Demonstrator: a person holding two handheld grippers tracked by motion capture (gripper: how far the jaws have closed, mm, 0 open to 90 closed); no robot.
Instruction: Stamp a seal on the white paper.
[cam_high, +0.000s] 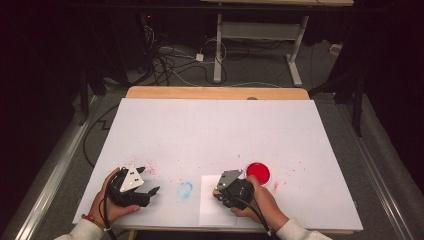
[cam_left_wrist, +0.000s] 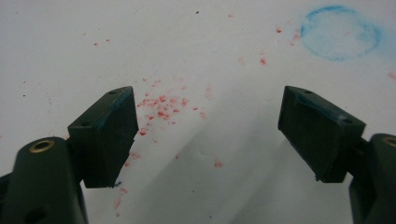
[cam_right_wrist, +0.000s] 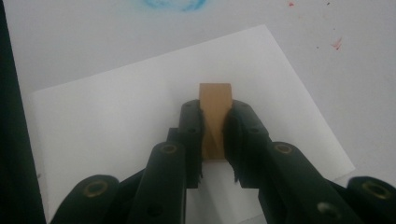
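Note:
My right gripper (cam_right_wrist: 215, 128) is shut on a small tan wooden block (cam_right_wrist: 215, 100), which stands upright between the jaws over a white paper sheet (cam_right_wrist: 116, 121). From above, this gripper (cam_high: 220, 192) sits at the sheet's (cam_high: 212, 212) top edge, just left of a round red dish (cam_high: 258, 172). The left gripper (cam_left_wrist: 208, 116) is open with nothing between its jaws, low over red specks (cam_left_wrist: 161, 105) on the white table cover. In the high view it (cam_high: 150, 181) rests near the front left, jaws pointing right toward a blue ring stain (cam_high: 185, 190).
The white cover (cam_high: 215, 130) spans the wooden table, with faint red speckles near both hands. The blue ring stain (cam_left_wrist: 338, 32) lies ahead of the left jaws. Beyond the table's far edge are floor cables (cam_high: 170, 65) and a desk frame (cam_high: 260, 35).

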